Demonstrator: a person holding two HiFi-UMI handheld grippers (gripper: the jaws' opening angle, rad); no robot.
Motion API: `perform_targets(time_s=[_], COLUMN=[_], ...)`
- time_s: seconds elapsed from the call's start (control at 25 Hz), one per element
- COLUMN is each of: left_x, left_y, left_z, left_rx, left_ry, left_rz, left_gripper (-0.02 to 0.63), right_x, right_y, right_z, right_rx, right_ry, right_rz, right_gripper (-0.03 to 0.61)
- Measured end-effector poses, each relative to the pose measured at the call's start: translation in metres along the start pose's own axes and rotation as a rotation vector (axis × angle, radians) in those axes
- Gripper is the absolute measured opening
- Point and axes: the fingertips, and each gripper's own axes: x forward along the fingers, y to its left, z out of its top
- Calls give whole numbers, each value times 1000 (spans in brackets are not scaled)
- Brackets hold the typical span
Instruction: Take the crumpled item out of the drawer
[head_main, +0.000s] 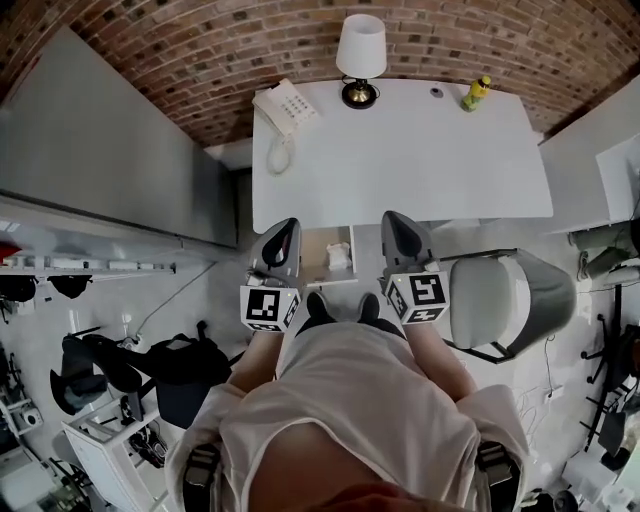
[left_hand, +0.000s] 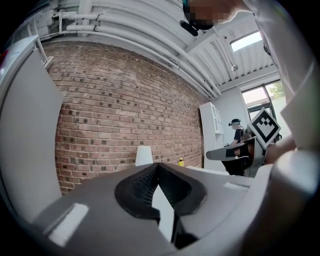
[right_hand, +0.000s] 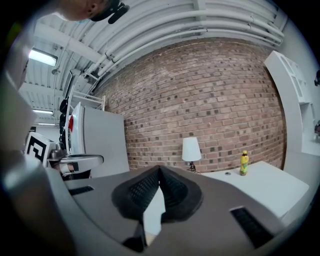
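Here, the left gripper (head_main: 286, 228) and the right gripper (head_main: 398, 220) are held side by side in front of the person, both pointing at the front edge of the white bench (head_main: 430, 170). In the left gripper view the jaws are seen closed, pad tips meeting, with nothing gripped. In the right gripper view the jaws are likewise closed at the tips and empty.

An open drawer (head_main: 314, 262) is seen projecting from the bench's front edge, between the two grippers. The crumpled item (head_main: 338, 255), pale and small, is seen lying inside the drawer towards its right side. It is not touched by either gripper. What it is made of cannot be told.

On the bench top, a white telephone (head_main: 285, 108) is noted at the far left corner, with its cord hanging over the left edge. A table lamp (head_main: 360, 55) with a white shade stands at the far edge, against the brick wall (head_main: 200, 70). A small yellow bottle (head_main: 476, 92) stands upright near the far right corner.

A white office chair (head_main: 500, 300) is noted just to the right of the right gripper.
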Motion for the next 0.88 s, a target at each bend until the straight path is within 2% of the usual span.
perform_targets(time_s=[0.36,0.6,0.88], left_x=[11,2,-4], left_y=[-1,0,-12], left_z=[-48,-94,-156], left_rx=[-38,-111,-163], left_ry=[85,174,273], left_rz=[13,50,10], left_gripper=[11,10,9], right_x=[-5,-10,0], right_y=[-12,-12,-4], right_z=[-54,-102,-159], right_rx=[27,38,59], right_ry=[112,210,284], right_rz=[-7,-2,10], right_gripper=[6,6,6])
